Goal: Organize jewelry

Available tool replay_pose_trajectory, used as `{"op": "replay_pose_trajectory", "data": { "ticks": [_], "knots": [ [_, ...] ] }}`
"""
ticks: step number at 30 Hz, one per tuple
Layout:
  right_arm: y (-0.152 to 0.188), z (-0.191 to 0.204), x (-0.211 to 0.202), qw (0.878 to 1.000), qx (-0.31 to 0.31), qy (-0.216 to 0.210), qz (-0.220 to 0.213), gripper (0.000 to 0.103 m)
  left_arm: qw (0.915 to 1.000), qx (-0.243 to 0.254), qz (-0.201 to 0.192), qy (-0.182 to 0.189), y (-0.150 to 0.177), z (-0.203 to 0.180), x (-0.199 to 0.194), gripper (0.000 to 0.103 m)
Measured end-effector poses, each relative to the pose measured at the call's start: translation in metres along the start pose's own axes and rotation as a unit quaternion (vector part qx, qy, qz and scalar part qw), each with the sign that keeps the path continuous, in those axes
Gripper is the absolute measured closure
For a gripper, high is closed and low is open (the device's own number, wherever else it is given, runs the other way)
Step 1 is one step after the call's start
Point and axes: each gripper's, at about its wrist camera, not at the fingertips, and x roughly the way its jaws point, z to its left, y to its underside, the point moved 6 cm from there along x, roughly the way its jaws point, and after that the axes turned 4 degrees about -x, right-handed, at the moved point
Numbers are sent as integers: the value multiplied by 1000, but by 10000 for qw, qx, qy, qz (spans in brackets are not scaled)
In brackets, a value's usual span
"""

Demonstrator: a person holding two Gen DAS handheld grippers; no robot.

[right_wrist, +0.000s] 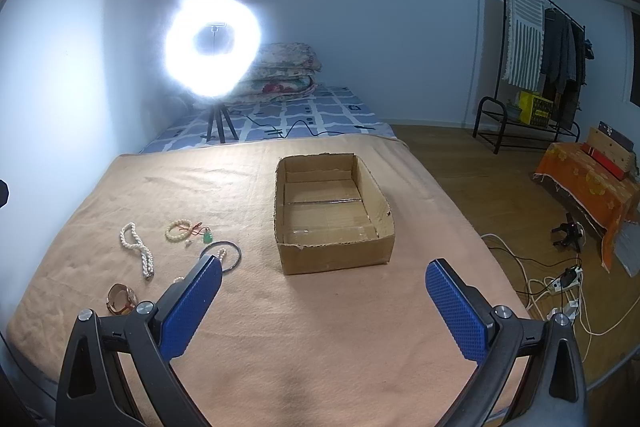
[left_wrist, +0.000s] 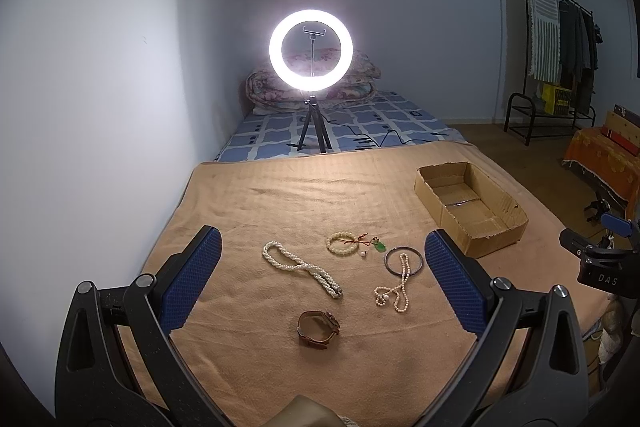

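Jewelry lies on a tan blanket (left_wrist: 248, 211): a twisted pearl necklace (left_wrist: 300, 269), a beaded bracelet (left_wrist: 342, 242), a green pendant (left_wrist: 379, 247), a dark bangle (left_wrist: 404, 261), a thin pearl strand (left_wrist: 396, 287) and a brown watch (left_wrist: 318, 329). An empty cardboard box (left_wrist: 516, 227) stands to the right, also in the right wrist view (right_wrist: 336, 259). My left gripper (left_wrist: 322, 251) is open and empty above the jewelry. My right gripper (right_wrist: 324, 281) is open and empty in front of the box; the necklace (right_wrist: 138, 249), bangle (right_wrist: 234, 253) and watch (right_wrist: 120, 299) lie to its left.
A lit ring light on a tripod (left_wrist: 311, 49) stands on the bed behind the blanket, with folded quilts (left_wrist: 348, 87). A clothes rack (left_wrist: 560, 59) and orange-covered furniture (left_wrist: 604, 155) stand at the right. Cables and a power strip (right_wrist: 560, 287) lie on the floor.
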Motion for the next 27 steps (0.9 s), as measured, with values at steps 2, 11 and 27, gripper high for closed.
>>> {"op": "replay_pose_trajectory", "data": {
  "ticks": [2,11,27],
  "knots": [
    [0,0,0,10000,-6,2,6,0,10000,0,-1,1,0,0,0,0],
    [0,2,0,10000,1,3,1,0,10000,-7,-8,-5,-1,1,0,0],
    [2,12,6,9999,-72,-94,76,0,9999,-58,117,-53,0,8,7,0]
  ]
}}
